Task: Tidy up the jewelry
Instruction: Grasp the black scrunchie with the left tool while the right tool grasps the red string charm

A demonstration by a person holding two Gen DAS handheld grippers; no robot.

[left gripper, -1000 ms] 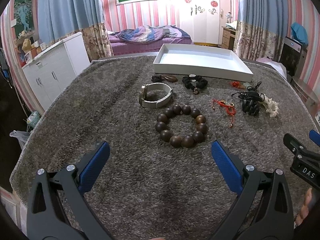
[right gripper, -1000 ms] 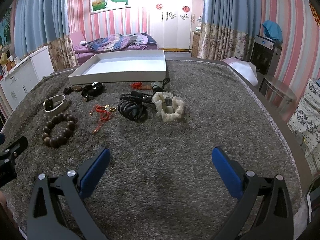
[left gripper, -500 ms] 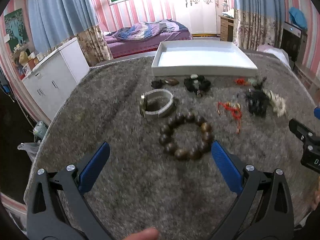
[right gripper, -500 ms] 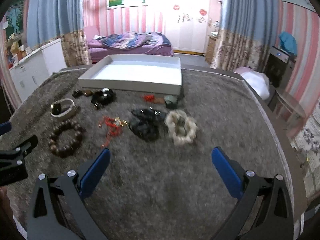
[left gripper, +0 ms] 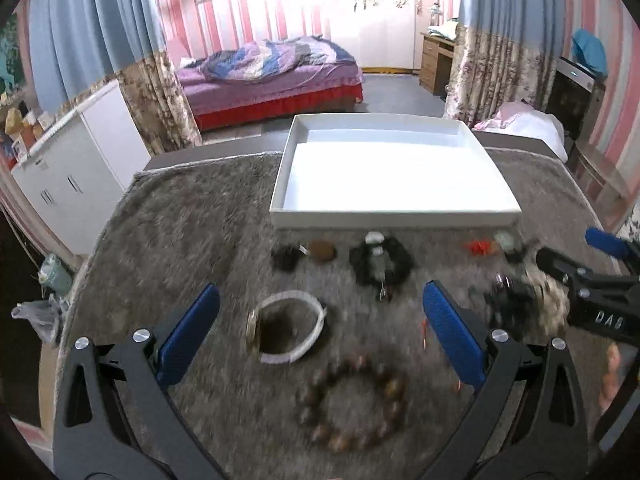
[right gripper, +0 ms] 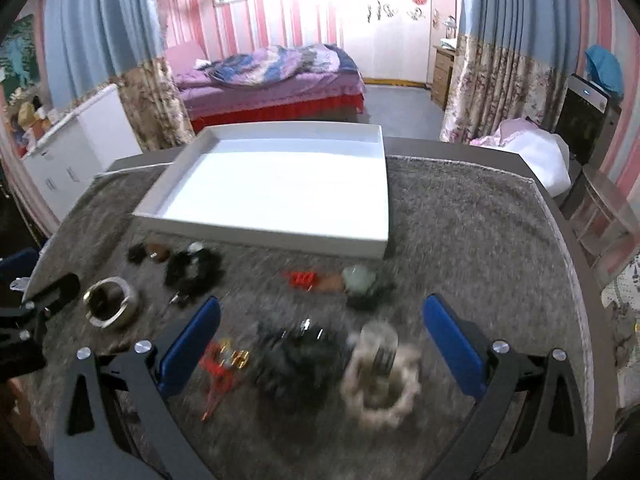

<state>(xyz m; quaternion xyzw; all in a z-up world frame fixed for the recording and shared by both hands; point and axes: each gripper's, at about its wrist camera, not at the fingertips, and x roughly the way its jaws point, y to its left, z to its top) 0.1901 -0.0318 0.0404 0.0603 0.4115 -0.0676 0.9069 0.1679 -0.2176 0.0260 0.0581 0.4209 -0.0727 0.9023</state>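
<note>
Jewelry all lies loose on the grey rug near the front edge of the white tray (left gripper: pixel 394 218), whose floor is bare, so you have sorted nothing yet. Your left gripper (left gripper: pixel 320 328) hangs wide open over the white bangle (left gripper: pixel 290 326) and the wooden bead bracelet (left gripper: pixel 352 404). Your right gripper (right gripper: pixel 320 340) gapes empty above the black cords (right gripper: pixel 296 356) and the cream bracelet (right gripper: pixel 380 376).

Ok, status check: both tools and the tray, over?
Left tool open, over the white bangle. Right tool open, over the cream bracelet. White tray holds nothing. All jewelry lies on the gray mat.
</note>
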